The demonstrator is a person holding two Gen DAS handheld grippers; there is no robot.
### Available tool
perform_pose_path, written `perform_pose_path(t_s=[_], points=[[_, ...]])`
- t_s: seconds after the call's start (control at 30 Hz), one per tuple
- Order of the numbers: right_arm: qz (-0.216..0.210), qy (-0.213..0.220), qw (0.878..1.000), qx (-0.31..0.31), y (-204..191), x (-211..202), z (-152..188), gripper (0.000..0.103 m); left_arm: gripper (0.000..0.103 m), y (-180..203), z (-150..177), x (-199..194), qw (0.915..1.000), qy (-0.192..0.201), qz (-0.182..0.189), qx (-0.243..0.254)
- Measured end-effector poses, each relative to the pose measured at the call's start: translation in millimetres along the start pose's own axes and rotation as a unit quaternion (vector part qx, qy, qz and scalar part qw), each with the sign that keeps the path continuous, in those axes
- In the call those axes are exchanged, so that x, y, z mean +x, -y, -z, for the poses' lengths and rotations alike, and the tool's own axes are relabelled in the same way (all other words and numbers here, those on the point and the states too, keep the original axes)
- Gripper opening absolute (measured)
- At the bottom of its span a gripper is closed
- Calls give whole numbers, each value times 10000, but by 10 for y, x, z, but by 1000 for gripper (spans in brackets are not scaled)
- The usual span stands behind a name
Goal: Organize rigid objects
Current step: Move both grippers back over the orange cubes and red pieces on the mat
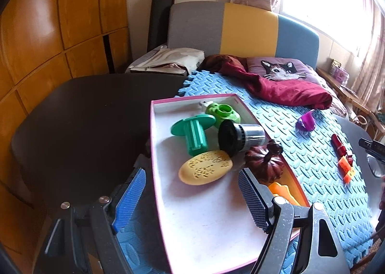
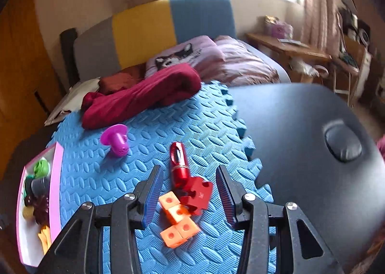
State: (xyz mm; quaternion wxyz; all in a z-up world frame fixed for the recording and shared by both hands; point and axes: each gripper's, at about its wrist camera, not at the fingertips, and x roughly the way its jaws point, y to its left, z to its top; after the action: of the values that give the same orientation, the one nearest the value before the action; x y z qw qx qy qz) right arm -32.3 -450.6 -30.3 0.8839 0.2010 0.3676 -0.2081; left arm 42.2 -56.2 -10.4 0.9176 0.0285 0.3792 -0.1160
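the right hand-held gripper [image 2: 190, 189] hangs spread and empty over the orange cube chain [image 2: 178, 221], which lies on the blue foam mat [image 2: 204, 117] touching the red notched block [image 2: 198, 193] and the red metal cylinder [image 2: 177, 165]. the cubes look light, stiff and likely jointed, so pinching one cube's flat sides seems safest; the cylinder looks smooth and slippery. further off, the purple plug [image 2: 116, 140] lies alone with open mat around it. the left hand-held gripper [image 1: 192, 199], also spread and empty, straddles the pink-rimmed box [image 1: 154, 148], which has bare floor near its front.
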Motion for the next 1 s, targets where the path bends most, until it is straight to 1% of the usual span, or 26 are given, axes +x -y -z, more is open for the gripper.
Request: perform_pose_path(t_s=[0.1,0.27,0.37,0.5,0.6,0.7,0.77,0.9,0.93,1.0], points=[[106,6,9998,161,66,-8,-1,46,80,89,-58,-16,9999,49,86,91],[178,24,9975,681,271,-27,3,46,80,244,-189,-55,9995,182,181,189],[170,11,9951,972,385,-27,-7,46,80,358,-246,-43,9991,161,299,259],[191,-2,9919,1255,498,-25,-4,46,80,576,-261,-27,9974,124,448,547],[188,-29,9898,1410,551,-23,1,46,80,792,-280,13,9945,38,683,788],[167,-57,9887,1489,561,-24,2,46,80,1073,-312,92,9888,-36,971,1129],[160,-12,9889,1475,551,-44,-2,46,80,1267,-327,166,9834,-126,1181,1374],[105,-16,9890,1478,555,-43,-5,46,80,1583,-337,352,9756,-370,1477,1585],[91,-15,9887,1493,559,-44,-5,46,80,1656,-335,387,9730,-419,1579,1632],[86,8,9882,1527,572,-52,-10,46,80,1857,-305,443,9651,-485,1771,1868]])
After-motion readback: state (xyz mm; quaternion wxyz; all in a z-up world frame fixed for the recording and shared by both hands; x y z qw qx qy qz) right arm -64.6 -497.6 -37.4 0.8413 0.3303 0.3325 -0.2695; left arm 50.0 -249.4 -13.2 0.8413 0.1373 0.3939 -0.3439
